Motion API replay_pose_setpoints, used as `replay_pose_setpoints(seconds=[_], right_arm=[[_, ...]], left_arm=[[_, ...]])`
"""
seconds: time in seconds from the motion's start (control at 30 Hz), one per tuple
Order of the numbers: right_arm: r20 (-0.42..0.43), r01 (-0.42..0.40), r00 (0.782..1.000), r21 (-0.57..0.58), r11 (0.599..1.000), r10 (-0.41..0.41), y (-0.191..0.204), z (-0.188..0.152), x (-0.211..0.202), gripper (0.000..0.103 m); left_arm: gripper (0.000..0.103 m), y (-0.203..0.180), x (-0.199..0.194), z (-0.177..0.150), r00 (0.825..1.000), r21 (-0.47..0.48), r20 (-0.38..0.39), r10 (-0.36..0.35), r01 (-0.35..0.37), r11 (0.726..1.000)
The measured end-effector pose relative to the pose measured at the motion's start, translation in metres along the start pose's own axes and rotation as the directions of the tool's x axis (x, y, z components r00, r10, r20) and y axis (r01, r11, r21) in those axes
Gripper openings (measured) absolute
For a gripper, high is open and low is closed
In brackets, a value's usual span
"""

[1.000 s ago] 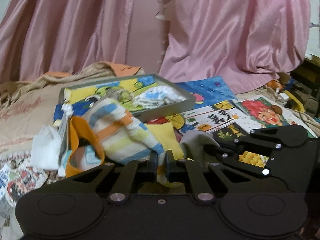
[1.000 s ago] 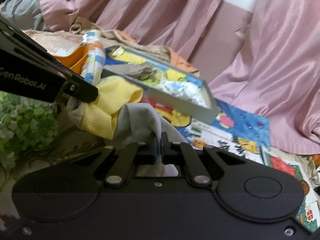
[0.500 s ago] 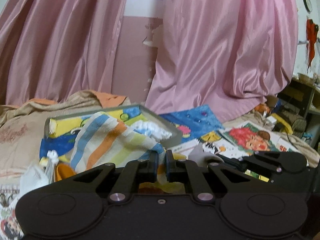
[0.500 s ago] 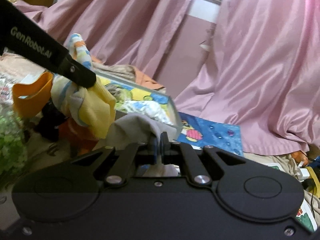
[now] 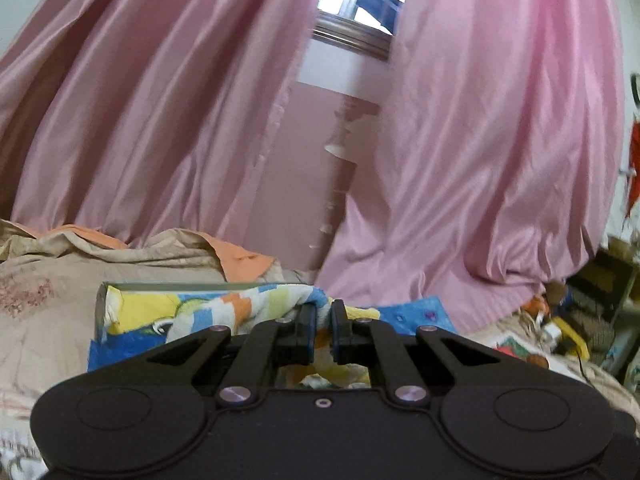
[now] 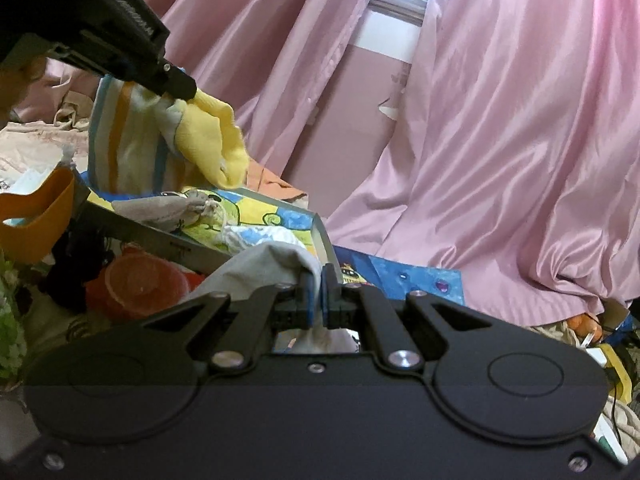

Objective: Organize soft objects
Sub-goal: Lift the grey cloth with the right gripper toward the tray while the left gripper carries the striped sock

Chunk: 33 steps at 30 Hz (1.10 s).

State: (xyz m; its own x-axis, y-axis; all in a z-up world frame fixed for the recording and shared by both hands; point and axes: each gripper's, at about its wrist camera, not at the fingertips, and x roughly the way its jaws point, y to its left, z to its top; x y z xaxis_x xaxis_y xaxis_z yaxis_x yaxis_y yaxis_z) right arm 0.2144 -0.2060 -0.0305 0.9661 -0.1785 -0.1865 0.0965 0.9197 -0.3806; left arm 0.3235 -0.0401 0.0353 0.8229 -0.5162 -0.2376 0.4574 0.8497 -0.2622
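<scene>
Right wrist view shows left tongs (image 6: 188, 92) at 10 o'clock pinching the limp, light striped towel (image 6: 128, 136) by its corner above the tray (image 6: 160, 236), right tongs (image 6: 318, 294) clamped on grey cloth (image 6: 260, 268).

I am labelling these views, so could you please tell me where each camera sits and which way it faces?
Left wrist: on the left gripper, facing pink curtains; fingers pinch a striped cloth before the tray.
Right wrist: on the right gripper, facing likewise; fingers pinch a grey cloth; left gripper upper left.
Shared: curtains, tray, striped cloth.
</scene>
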Motion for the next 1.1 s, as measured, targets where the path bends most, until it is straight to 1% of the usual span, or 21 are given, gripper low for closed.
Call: replay_pose_setpoints(seconds=[0.13, 0.2, 0.27, 0.43, 0.5, 0.6, 0.73, 0.93, 1.03, 1.1], right_arm=[[0.025, 0.002, 1.000, -0.038, 0.999, -0.001, 0.009, 0.011, 0.008, 0.000], [0.036, 0.000, 0.999, -0.065, 0.998, 0.002, 0.017, 0.019, 0.020, 0.000], [0.039, -0.015, 0.999, -0.076, 0.997, 0.018, 0.027, 0.029, 0.036, 0.000], [0.034, -0.077, 0.996, -0.097, 0.992, 0.081, 0.052, 0.060, 0.081, 0.000], [0.025, -0.110, 0.993, -0.110, 0.988, 0.113, 0.062, 0.074, 0.099, 0.000], [0.004, -0.153, 0.988, -0.118, 0.981, 0.155, 0.079, 0.094, 0.123, 0.000], [-0.025, -0.192, 0.981, -0.139, 0.972, 0.190, 0.100, 0.111, 0.151, 0.000], [-0.105, -0.246, 0.967, -0.137, 0.960, 0.232, 0.129, 0.113, 0.185, 0.000], [-0.163, -0.271, 0.955, -0.150, 0.951, 0.246, 0.142, 0.113, 0.201, 0.000], [-0.211, -0.286, 0.945, -0.153, 0.946, 0.251, 0.149, 0.109, 0.211, 0.000]], left_arm=[[0.008, 0.035, 0.005, 0.009, 1.000, -0.049, 0.010, 0.015, -0.015, 0.999], [0.008, 0.056, 0.008, 0.008, 1.000, -0.110, 0.001, 0.030, -0.030, 0.993], [0.007, 0.078, 0.013, 0.006, 0.999, -0.183, -0.019, 0.041, -0.044, 0.982], [0.007, 0.118, 0.024, -0.003, 0.998, -0.296, -0.064, 0.024, -0.042, 0.954], [0.007, 0.130, 0.027, -0.008, 0.997, -0.325, -0.077, 0.029, -0.052, 0.944], [0.007, 0.143, 0.032, -0.014, 0.994, -0.350, -0.106, 0.037, -0.072, 0.934], [0.007, 0.160, 0.039, -0.022, 0.987, -0.375, -0.155, 0.041, -0.097, 0.922], [0.008, 0.177, 0.048, -0.032, 0.969, -0.372, -0.232, 0.082, -0.166, 0.913], [0.008, 0.180, 0.052, -0.036, 0.960, -0.361, -0.264, 0.096, -0.191, 0.913], [0.008, 0.181, 0.055, -0.038, 0.951, -0.349, -0.290, 0.111, -0.213, 0.913]])
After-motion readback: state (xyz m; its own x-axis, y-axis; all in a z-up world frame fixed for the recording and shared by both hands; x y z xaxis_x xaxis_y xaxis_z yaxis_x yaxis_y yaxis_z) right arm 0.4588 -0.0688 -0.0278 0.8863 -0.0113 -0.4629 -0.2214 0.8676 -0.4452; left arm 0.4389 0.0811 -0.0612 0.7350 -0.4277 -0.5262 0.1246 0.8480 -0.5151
